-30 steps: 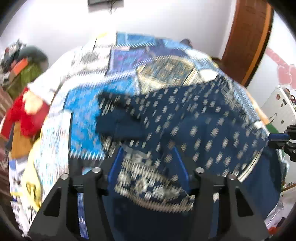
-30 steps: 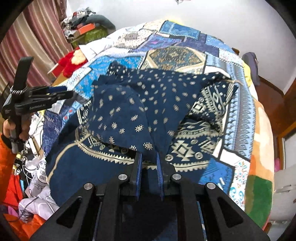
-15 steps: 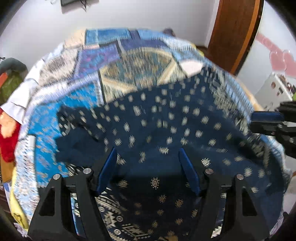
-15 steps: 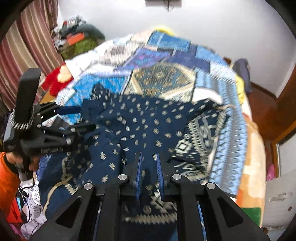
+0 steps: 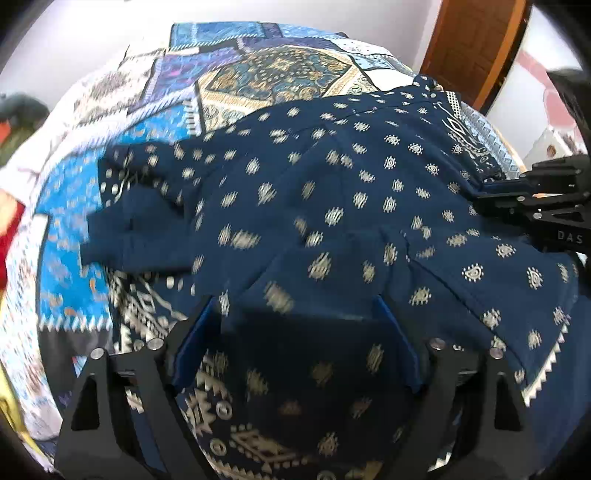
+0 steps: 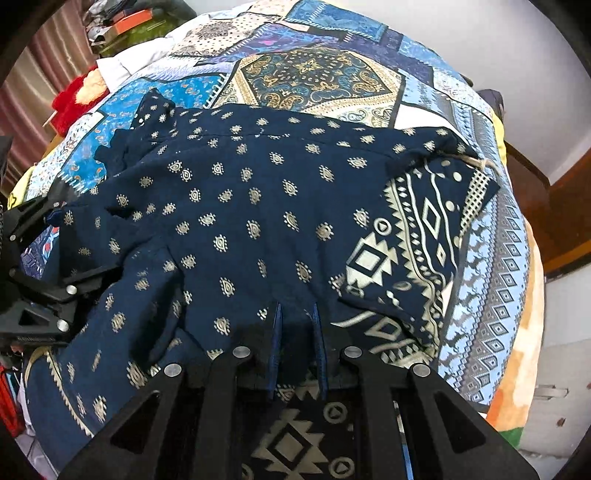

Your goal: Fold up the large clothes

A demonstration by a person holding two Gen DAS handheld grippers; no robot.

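Observation:
A large navy garment [image 5: 332, 206] with small cream motifs and a cream geometric border lies spread over the bed; it also fills the right wrist view [image 6: 258, 221]. My left gripper [image 5: 299, 306] is open, its jaws wide apart with navy cloth lying loose between them. My right gripper [image 6: 297, 308] has its jaws close together, pinching a fold of the garment's near edge. The right gripper shows at the right edge of the left wrist view [image 5: 524, 206], and the left gripper at the left edge of the right wrist view [image 6: 40, 280].
The bed has a blue and cream patchwork quilt [image 6: 314, 74]. A red and cream plush thing [image 6: 77, 96] lies at its far left, with piled clutter [image 6: 122, 22] behind. A brown wooden door [image 5: 476, 48] stands at the right. White wall lies behind the bed.
Both grippers have moved forward over the bed, and the garment's upper layer now lies spread flatter and wider. The left gripper's jaws stay open.

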